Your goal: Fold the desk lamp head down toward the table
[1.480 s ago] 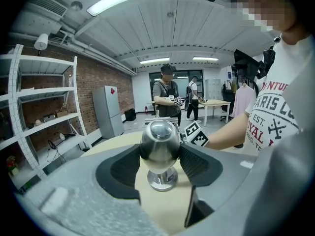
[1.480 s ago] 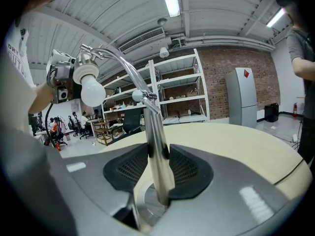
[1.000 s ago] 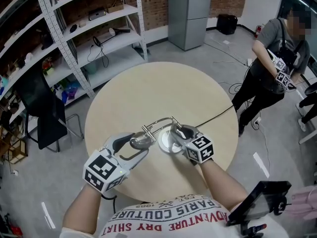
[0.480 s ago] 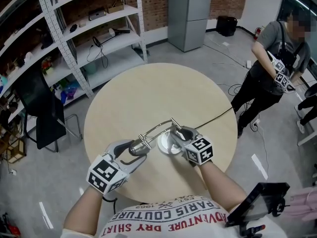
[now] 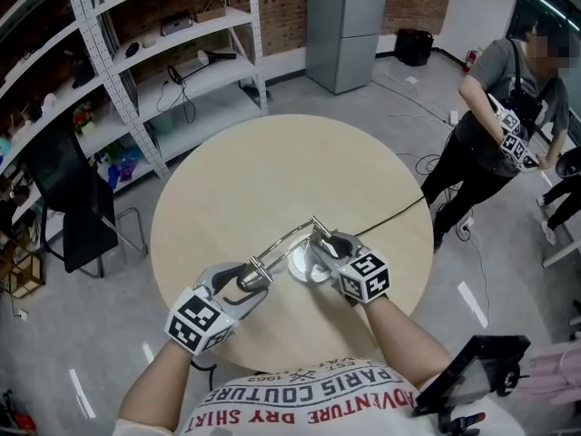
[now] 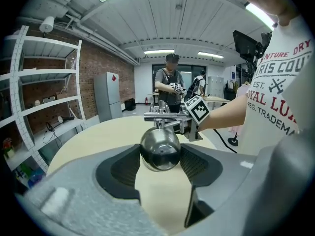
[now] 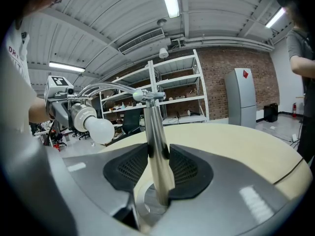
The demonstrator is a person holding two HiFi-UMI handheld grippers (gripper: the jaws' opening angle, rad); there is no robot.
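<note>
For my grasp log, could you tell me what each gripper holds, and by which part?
Left gripper: the lamp, by its head. Right gripper: the same lamp, by its post, just above the base.

Chrome desk lamp point(image 5: 287, 239), arm arched sideways

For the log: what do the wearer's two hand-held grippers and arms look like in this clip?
The left hand-held gripper and the right hand-held gripper both have pale grey moulded bodies, with broad jaws lined by black ribbed pads. Each carries a white cube printed with black square markers. The forearms are bare, and the person wears a white T-shirt with dark lettering.
</note>
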